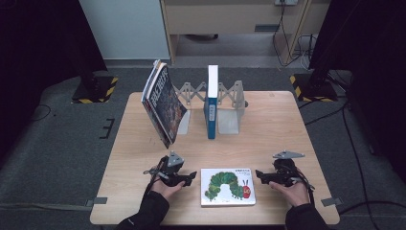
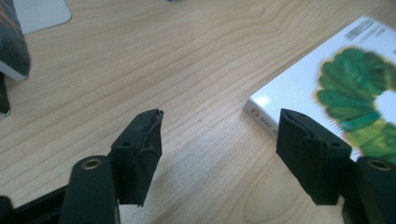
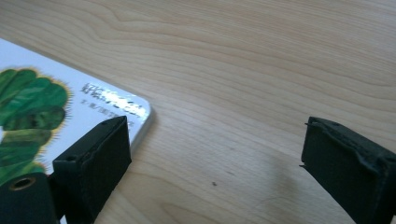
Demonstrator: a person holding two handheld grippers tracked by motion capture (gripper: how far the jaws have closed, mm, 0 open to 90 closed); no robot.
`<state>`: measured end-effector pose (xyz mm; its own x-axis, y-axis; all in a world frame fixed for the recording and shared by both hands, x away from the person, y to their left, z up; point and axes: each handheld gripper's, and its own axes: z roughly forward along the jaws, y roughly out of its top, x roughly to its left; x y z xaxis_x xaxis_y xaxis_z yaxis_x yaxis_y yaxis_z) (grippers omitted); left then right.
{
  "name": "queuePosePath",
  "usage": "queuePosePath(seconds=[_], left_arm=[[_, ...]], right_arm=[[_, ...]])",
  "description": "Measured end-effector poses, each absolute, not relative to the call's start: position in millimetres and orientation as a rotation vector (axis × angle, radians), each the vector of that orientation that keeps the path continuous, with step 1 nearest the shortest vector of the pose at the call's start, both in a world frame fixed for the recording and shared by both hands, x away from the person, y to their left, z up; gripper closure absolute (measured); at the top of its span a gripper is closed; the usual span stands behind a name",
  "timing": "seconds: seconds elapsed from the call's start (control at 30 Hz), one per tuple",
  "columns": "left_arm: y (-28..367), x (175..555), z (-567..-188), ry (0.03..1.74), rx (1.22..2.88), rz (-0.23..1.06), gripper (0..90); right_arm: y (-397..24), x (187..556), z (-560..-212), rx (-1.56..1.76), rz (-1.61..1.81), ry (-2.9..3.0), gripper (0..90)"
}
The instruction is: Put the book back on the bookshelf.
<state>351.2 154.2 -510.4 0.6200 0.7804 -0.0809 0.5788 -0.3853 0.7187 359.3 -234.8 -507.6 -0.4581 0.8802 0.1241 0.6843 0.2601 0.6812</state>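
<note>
A white picture book (image 1: 228, 186) with a green caterpillar on its cover lies flat near the front edge of the wooden table (image 1: 273, 129). My left gripper (image 1: 191, 177) is just left of the book and low over the wood, its jaws open with nothing between them. In the left gripper view the gripper (image 2: 219, 122) has the book's corner (image 2: 299, 88) just beyond its right jaw. My right gripper (image 1: 259, 175) is just right of the book, also open and empty. In the right gripper view the gripper (image 3: 215, 133) has its left jaw over the book's corner (image 3: 93, 100).
At the back of the table stands a metal expanding bookend rack (image 1: 230, 112). An upright blue-spined book (image 1: 211, 103) stands in it. Dark books (image 1: 163, 103) lean to the left beside it. Bare wood lies between the rack and the flat book.
</note>
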Motion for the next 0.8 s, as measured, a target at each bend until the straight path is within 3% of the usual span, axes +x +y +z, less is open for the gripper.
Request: queuePosePath(seconds=[0.43,0.8], left_arm=[[158.9,354.6,-526.1,1.067,2.184,0.339,21.8],[157.4,351.5,-536.4,0.950,2.192,0.382,4.7]], right_arm=[[-222.0,346.3,-506.5,1.425,1.008,2.303,11.9],[-207.7,338.1,-509.3,1.410,1.063,2.339,26.6]])
